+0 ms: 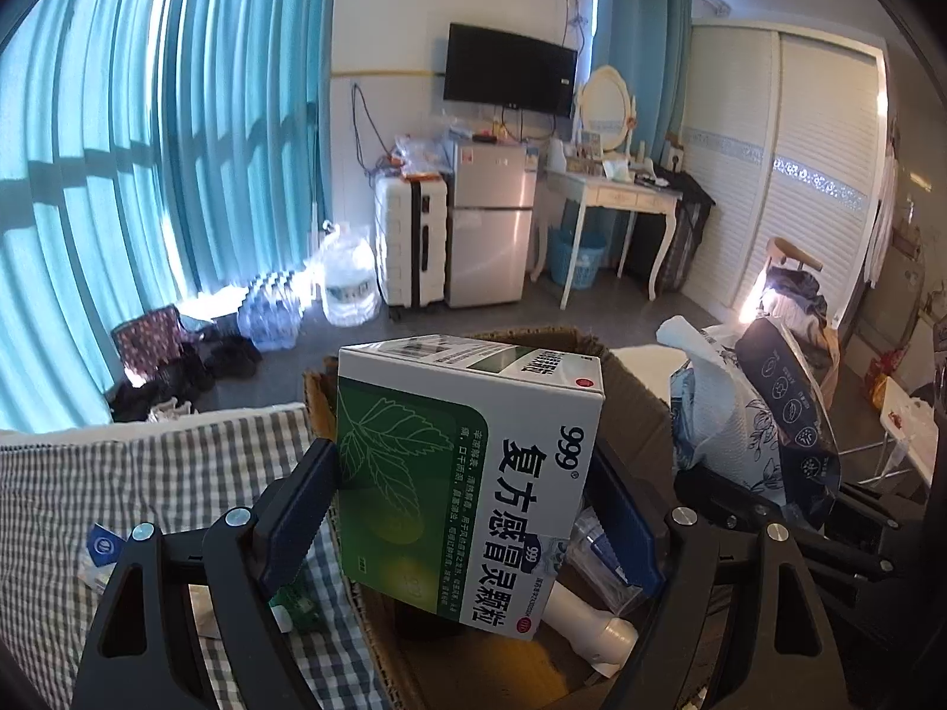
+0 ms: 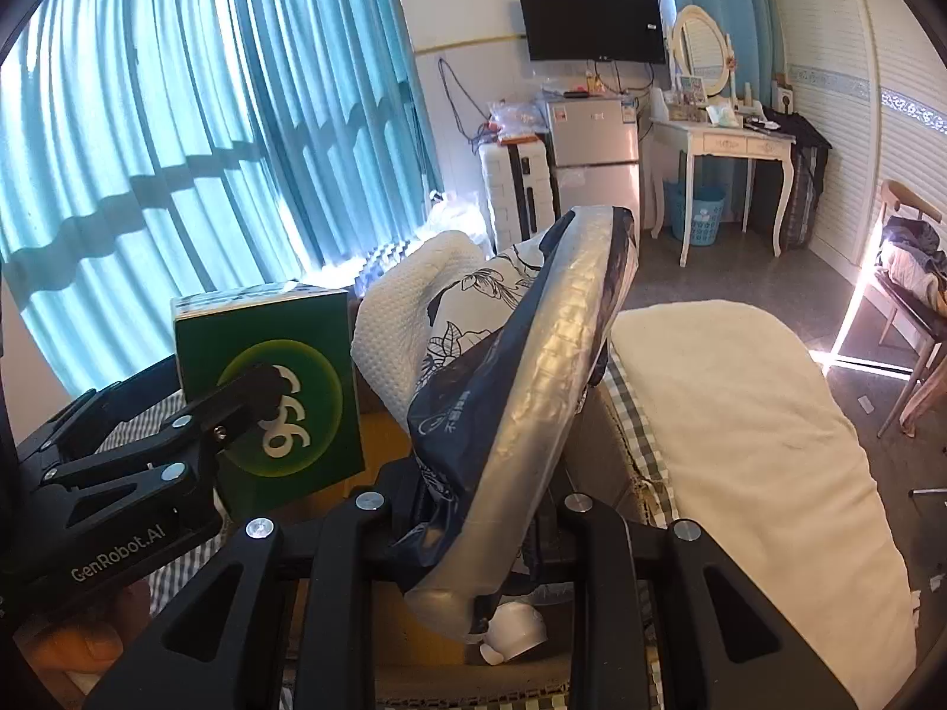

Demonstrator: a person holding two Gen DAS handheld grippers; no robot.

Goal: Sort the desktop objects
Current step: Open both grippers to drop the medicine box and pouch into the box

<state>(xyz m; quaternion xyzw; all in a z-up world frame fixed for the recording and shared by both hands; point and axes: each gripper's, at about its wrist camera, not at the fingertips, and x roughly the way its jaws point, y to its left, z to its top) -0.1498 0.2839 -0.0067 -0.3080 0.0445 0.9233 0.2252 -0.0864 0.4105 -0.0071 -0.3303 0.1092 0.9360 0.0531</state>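
Green and white, the medicine box (image 1: pixel 467 473) sits clamped between my left gripper (image 1: pixel 467 509) jaws, spread wide on its sides, above the open cardboard box (image 1: pixel 627 402). At two o'clock from it in the left wrist view, my right gripper (image 2: pixel 473 538) pinches a navy and silver tissue pack (image 2: pixel 532 390), white paper spilling from its top. A white bottle (image 1: pixel 592 621) lies in the carton at five o'clock below the medicine box. Checked bedding (image 1: pixel 148 485) spreads at nine o'clock.
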